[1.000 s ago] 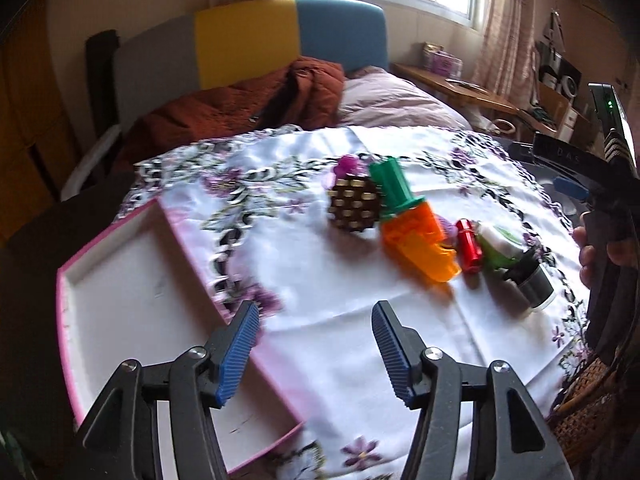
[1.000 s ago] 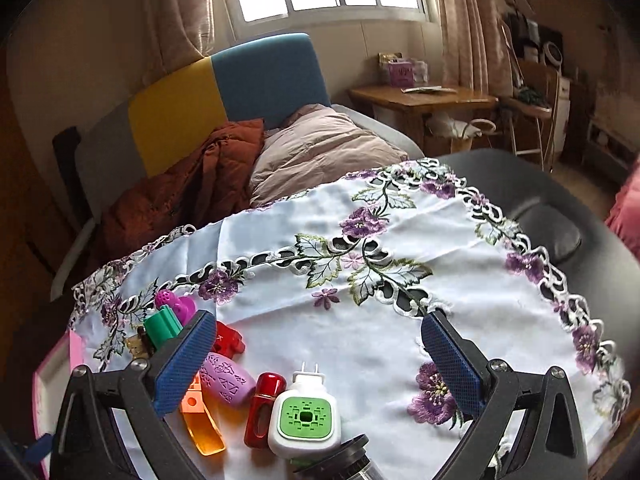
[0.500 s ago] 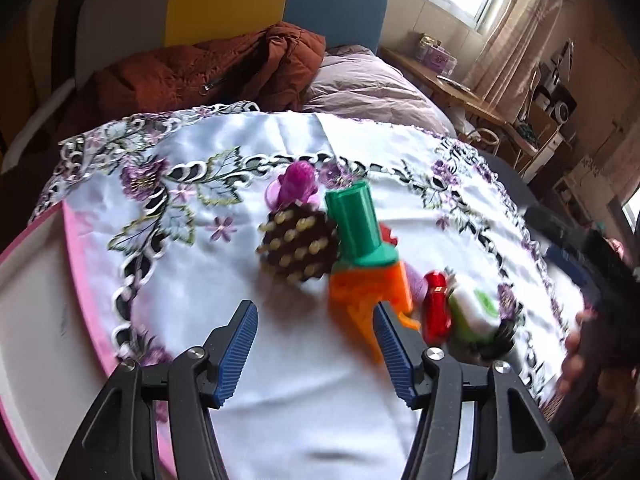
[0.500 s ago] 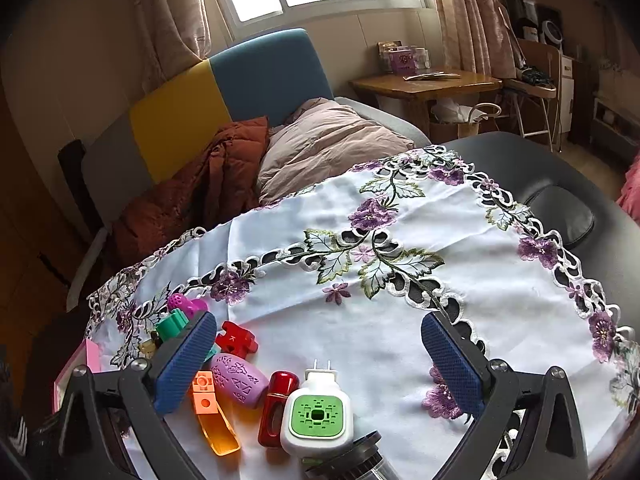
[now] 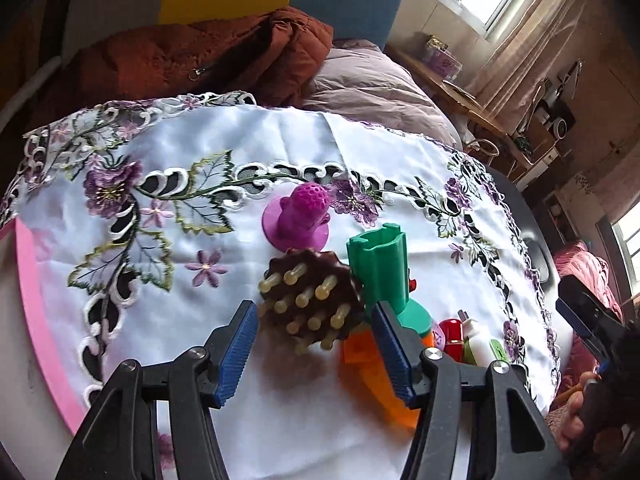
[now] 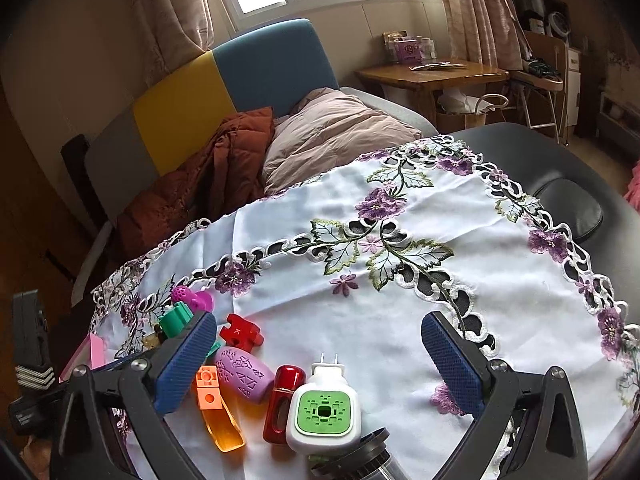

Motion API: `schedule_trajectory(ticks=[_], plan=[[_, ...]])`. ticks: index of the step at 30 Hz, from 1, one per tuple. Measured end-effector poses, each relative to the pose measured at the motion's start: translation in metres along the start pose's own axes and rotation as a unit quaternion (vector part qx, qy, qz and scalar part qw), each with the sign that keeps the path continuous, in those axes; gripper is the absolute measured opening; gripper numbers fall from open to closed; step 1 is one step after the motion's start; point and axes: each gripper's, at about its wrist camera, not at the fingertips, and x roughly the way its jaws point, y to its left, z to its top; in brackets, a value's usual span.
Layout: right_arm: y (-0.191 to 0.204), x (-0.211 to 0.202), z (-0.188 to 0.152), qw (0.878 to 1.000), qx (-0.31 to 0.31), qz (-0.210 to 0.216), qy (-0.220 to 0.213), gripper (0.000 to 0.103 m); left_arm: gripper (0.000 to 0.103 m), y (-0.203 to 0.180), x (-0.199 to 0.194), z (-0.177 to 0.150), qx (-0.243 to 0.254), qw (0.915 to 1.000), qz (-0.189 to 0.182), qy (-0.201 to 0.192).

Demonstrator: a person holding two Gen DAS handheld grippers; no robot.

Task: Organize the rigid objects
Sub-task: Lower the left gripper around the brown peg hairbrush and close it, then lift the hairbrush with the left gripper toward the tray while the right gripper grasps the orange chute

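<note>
Left wrist view: the left gripper (image 5: 314,354) is spread wide, holding nothing, its blue pads on either side of the brown studded massager (image 5: 310,300) on the embroidered tablecloth (image 5: 200,152). Just behind the massager stands a purple toy (image 5: 298,216); touching its right side is a green plastic piece (image 5: 380,268), with an orange block (image 5: 372,372) below it. A pink-rimmed tray (image 5: 38,312) lies at the cloth's left edge.

Right wrist view: the right gripper (image 6: 320,364) is also wide and empty above a white-and-green plug-in device (image 6: 324,408), a red bottle (image 6: 282,396), a purple oval piece (image 6: 244,368) and a red puzzle block (image 6: 242,332) near the cloth's near edge.
</note>
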Motion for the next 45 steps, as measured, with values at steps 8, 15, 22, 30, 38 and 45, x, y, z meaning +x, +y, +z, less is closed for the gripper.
schedule_trajectory(ticks=[8, 15, 22, 30, 38, 45], plan=[[0.004, 0.003, -0.001, 1.000, -0.012, -0.005, 0.003, 0.103, 0.059, 0.002, 0.032, 0.009, 0.014, 0.9998, 0.002, 0.010], [0.008, 0.005, -0.001, 1.000, -0.022, -0.001, 0.007, 0.103, 0.056, 0.010, 0.029, -0.001, 0.006, 1.0000, -0.003, 0.001], [0.014, 0.007, -0.004, 0.999, -0.032, 0.019, 0.018, 0.103, 0.056, 0.016, 0.006, -0.022, 0.015, 0.9998, 0.011, -0.009], [0.058, 0.011, -0.022, 0.986, -0.134, 0.088, 0.049, 0.103, 0.056, 0.017, -0.028, -0.060, 0.018, 0.9995, 0.013, -0.023], [0.095, 0.029, -0.054, 0.959, -0.245, 0.087, 0.111, 0.092, 0.053, 0.022, -0.053, -0.086, 0.021, 0.9993, 0.011, -0.028], [0.104, 0.045, -0.074, 0.941, -0.292, 0.062, 0.159, 0.071, 0.053, 0.015, -0.067, -0.102, 0.033, 0.9987, -0.002, -0.038]])
